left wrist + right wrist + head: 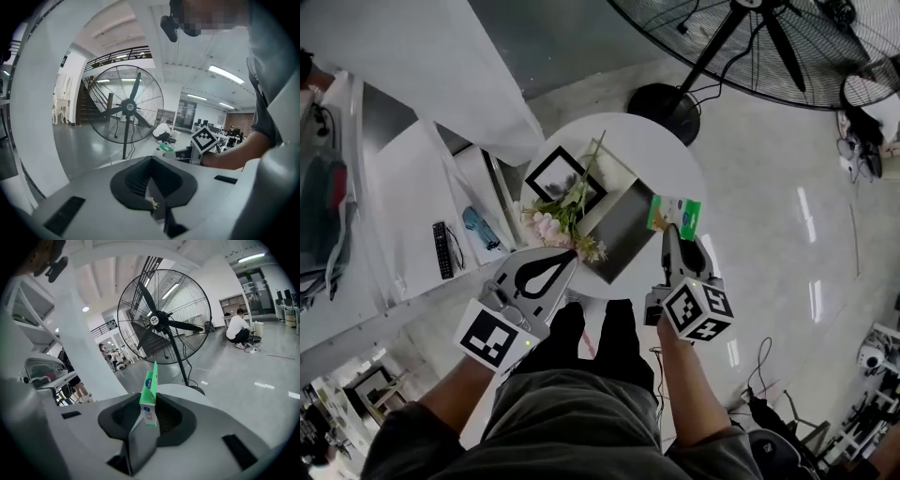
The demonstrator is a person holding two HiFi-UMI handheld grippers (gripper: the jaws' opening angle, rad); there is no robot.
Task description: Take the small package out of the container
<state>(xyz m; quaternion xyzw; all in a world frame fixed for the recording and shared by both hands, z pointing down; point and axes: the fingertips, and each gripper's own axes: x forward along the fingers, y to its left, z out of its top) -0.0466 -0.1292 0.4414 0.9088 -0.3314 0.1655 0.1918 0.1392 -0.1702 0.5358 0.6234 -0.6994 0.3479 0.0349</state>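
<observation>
Small package: gripped by right gripper, at container's right edge.
Next move, likely: lift clear, set down; left gripper clenched.

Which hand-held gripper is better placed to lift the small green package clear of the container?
Right. The right hand-held gripper grips the green package beside the container; the left hand-held gripper is shut by the flowers.
</observation>
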